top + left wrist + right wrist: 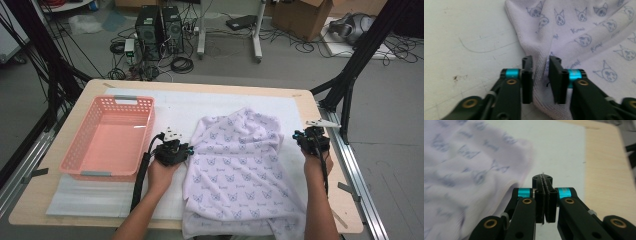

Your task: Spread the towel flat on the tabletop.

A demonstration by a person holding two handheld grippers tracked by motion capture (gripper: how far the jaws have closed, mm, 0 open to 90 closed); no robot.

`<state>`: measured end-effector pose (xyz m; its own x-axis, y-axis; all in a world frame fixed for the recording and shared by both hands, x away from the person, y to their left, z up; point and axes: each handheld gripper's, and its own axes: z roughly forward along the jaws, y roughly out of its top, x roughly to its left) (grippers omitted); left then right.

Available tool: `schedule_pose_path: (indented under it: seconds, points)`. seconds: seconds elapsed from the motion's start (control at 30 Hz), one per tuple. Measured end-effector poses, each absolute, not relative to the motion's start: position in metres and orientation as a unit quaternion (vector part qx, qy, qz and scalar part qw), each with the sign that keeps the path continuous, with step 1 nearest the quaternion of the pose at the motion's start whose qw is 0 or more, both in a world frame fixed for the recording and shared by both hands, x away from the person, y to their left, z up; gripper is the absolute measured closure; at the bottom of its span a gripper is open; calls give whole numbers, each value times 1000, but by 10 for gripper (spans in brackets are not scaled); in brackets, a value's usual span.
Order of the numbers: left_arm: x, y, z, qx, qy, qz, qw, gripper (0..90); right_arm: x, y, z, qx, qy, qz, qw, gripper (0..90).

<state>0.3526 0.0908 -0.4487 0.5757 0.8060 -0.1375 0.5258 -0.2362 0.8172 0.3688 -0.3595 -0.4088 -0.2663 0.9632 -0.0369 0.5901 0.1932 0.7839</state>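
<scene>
Item: printed towel point(240, 165), pale lilac with small cat-face motifs, lying rumpled across the right half of the white mat point(190, 107) that covers the wooden table point(95, 87); its near end hangs over the table's front edge, which suggests it is laid out for folding rather than stored. Item: pink basket point(75, 150), slotted plastic, empty, just left of the towel on the same mat, probably there to receive the towel once folded. Item: left gripper point(176, 148), at the towel's left border; in the left gripper view its jaws straddle the towel's hem point(540, 75), parted with the cloth lying slack between them and the pads point(527, 80) not pressing, so the grip reads as released, the edge left where it lies. Item: right gripper point(311, 136), beside the towel's right border over bare mat; in the right gripper view point(545, 202) its jaws meet with nothing between them, clenched empty, the cloth apart at its left.
</scene>
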Motion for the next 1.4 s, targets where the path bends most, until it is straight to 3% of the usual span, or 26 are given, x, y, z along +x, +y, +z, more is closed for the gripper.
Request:
schedule_pose_path:
  seconds: [0.07,0.17,0.27,0.33,0.4,0.47,0.5,0.6,0.93,1.0,1.2,1.4]
  points:
    - [352,92,-448,768,437,161,441,564,364,-357,-416,529,735,339,254,720]
    - [350,94,-447,763,436,169,446,514,356,-354,-429,522,747,353,215,622]
    - [349,96,-446,761,433,172,452,485,349,-345,-438,505,753,392,161,566]
    - [349,97,-446,760,432,173,455,477,347,-335,-442,497,762,389,146,577]
    - [349,97,-447,762,431,172,452,473,346,-323,-446,486,776,369,161,620]
    - [349,96,-447,763,431,170,451,473,346,-315,-446,474,784,358,178,828]
    - [349,96,-447,762,431,170,452,473,347,-312,-446,459,795,355,178,890]
    - [348,97,-447,764,429,169,451,474,351,-310,-441,442,814,325,189,900]
    - [346,95,-446,777,417,147,449,472,352,-363,-424,552,718,270,328,900]
    - [345,94,-447,783,411,136,447,483,350,-368,-425,562,711,295,303,887]
    - [339,88,-447,811,376,112,433,589,330,-361,-428,517,738,343,267,664]
    - [335,76,-449,823,367,143,409,511,300,-357,-437,490,753,368,238,541]
